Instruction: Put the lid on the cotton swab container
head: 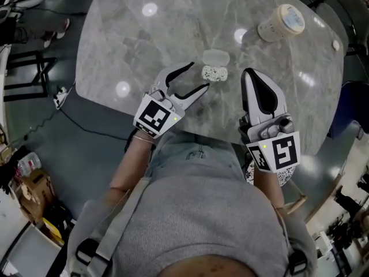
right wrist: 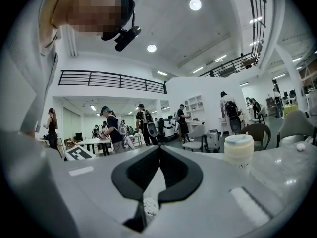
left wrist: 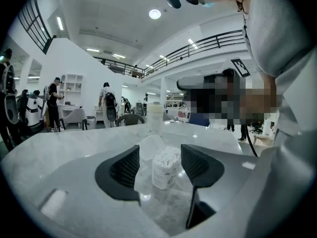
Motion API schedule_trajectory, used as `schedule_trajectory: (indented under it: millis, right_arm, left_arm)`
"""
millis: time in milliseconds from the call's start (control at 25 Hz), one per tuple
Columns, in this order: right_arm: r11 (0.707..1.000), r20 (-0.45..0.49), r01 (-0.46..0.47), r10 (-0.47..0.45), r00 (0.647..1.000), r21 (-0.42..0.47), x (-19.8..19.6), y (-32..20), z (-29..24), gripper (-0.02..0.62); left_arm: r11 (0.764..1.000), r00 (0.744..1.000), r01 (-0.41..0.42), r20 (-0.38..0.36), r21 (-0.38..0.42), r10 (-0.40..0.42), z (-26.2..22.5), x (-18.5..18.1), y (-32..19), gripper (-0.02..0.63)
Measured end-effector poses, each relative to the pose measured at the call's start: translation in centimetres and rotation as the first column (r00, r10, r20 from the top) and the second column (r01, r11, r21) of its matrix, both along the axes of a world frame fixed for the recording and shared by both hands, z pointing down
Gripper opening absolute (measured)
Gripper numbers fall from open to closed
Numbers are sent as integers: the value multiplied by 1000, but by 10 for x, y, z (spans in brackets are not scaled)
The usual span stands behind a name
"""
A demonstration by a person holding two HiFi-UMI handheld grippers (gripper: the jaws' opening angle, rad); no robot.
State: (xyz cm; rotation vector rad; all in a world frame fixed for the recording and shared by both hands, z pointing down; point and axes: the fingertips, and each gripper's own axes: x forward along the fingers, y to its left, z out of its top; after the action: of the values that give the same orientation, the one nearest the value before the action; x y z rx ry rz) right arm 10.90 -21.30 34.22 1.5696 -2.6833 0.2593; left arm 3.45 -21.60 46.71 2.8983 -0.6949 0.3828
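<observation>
The cotton swab container (head: 214, 73), a small clear tub packed with white swabs, stands upright on the marble table (head: 144, 45). Its clear lid (head: 216, 56) lies on the table just behind it. My left gripper (head: 199, 77) is open, with its tips reaching up to the container from the left. In the left gripper view the container (left wrist: 165, 167) stands between the open jaws of the left gripper (left wrist: 159, 165), which do not press on it, and the lid (left wrist: 151, 147) shows beyond. My right gripper (head: 249, 74) is shut and holds nothing, to the right of the container.
A round jar with a pale lid (head: 281, 22) stands at the table's far right, also seen in the right gripper view as a jar (right wrist: 238, 151). A small white object (head: 336, 45) lies near the right edge. People and chairs are in the room beyond.
</observation>
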Motion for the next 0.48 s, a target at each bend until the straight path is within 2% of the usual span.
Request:
schedule_trajectory:
  millis: [480]
  right_arm:
    - [1000, -2, -3, 3, 1000, -13, 9, 4, 1, -3]
  left_arm:
    - [997, 994, -39, 104, -66, 46, 50, 19, 1, 273]
